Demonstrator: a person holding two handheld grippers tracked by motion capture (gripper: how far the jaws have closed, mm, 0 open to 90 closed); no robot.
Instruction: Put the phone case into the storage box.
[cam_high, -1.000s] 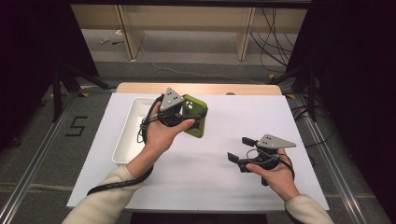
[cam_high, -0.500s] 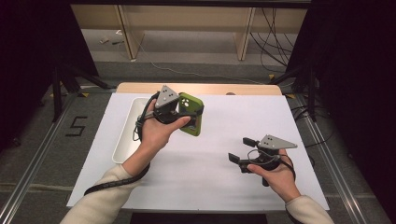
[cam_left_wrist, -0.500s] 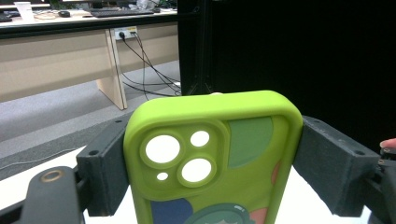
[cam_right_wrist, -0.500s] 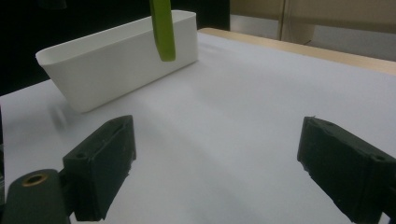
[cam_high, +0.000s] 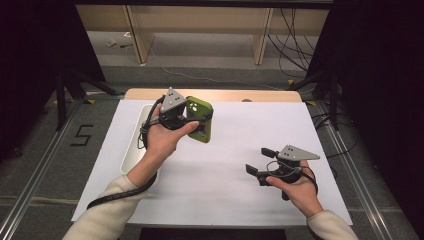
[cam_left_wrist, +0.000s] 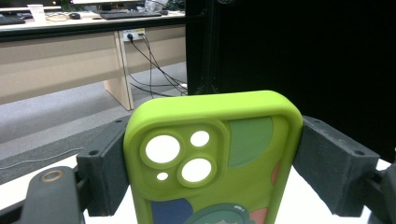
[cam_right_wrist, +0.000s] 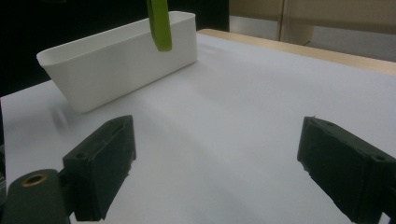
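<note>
A lime-green phone case (cam_high: 200, 118) with camera cut-outs and a cartoon print is held up above the white table. My left gripper (cam_high: 196, 121) is shut on it, and in the left gripper view both black pads (cam_left_wrist: 107, 163) press on the long edges of the case (cam_left_wrist: 215, 154). Over the table's right front part, my right gripper (cam_high: 261, 161) stands open with nothing between its jaws. In the right gripper view (cam_right_wrist: 215, 172) the case's lower edge (cam_right_wrist: 159, 23) hangs in front of the white bin.
A long white bin (cam_high: 136, 145) lies on the left side of the white table sheet (cam_high: 240, 130), partly under my left forearm; it shows as a white tub (cam_right_wrist: 116, 60) in the right gripper view. A wooden strip edges the table's far side.
My left hand has drifted slightly leftward with the case still gripped. The right hand has kept still.
</note>
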